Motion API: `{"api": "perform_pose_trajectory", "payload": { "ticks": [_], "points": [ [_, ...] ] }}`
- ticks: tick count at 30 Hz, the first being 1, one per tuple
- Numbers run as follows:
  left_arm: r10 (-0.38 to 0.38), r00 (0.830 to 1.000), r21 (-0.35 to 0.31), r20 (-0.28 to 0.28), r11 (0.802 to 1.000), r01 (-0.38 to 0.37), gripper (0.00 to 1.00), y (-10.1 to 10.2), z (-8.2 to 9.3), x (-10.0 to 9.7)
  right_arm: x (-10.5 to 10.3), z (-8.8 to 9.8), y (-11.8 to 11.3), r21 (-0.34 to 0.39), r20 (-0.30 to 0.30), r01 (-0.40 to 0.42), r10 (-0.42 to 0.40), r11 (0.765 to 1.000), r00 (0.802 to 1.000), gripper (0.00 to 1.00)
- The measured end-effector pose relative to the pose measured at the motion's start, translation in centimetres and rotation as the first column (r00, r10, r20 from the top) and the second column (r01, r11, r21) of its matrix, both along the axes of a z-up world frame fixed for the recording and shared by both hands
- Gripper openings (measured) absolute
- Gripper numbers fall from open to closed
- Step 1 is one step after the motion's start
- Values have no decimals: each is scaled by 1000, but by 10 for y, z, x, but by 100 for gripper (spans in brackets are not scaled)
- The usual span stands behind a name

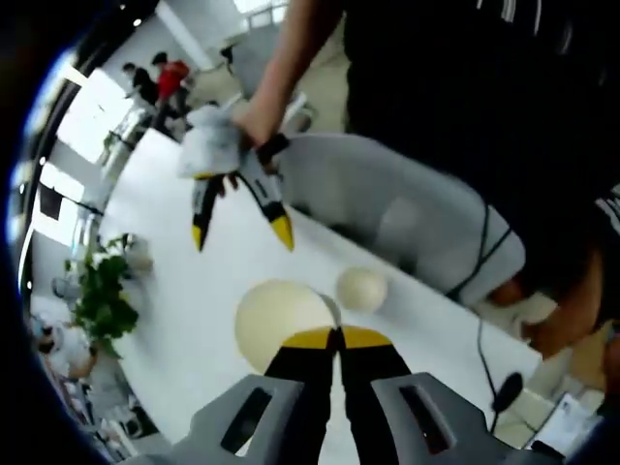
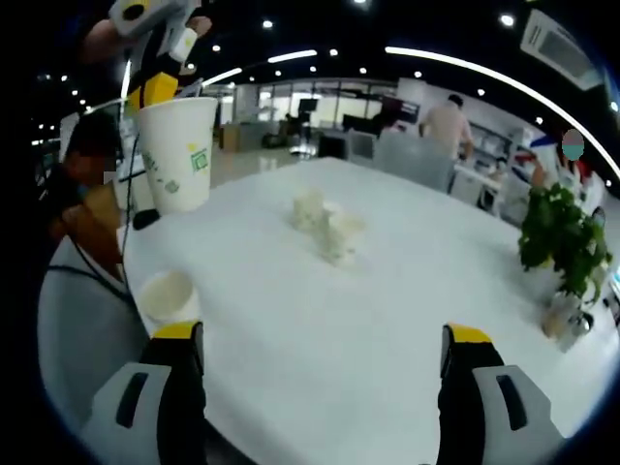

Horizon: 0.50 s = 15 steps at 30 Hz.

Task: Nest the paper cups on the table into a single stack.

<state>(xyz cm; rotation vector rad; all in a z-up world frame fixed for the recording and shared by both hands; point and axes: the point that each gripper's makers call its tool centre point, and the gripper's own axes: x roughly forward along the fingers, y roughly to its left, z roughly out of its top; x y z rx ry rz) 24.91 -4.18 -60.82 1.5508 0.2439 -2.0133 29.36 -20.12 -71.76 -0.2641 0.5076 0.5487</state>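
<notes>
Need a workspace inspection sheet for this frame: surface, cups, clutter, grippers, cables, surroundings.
Surface: white table, looks clean.
Job's things: held cup lifted above the table; edge cup upright near the table edge; cup cluster mid-table, count unclear.
Clutter: plant at the far side.
Grippers: left gripper shut on the held cup's rim; right gripper open, holding nothing.
Cables: black cable hanging beside the table edge, off the surface.
Surroundings: open office, ceiling lights, people in the background.
</notes>
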Motion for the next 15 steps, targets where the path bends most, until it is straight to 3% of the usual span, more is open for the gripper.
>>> {"api": "perform_pose_trajectory", "payload": {
  "ticks": [15],
  "points": [
    [-33,999,43,-28,998,34,0,9,-26,-23,-1,-3,-1,-8,-13,3,-3,1000,1000,100]
  ]
}}
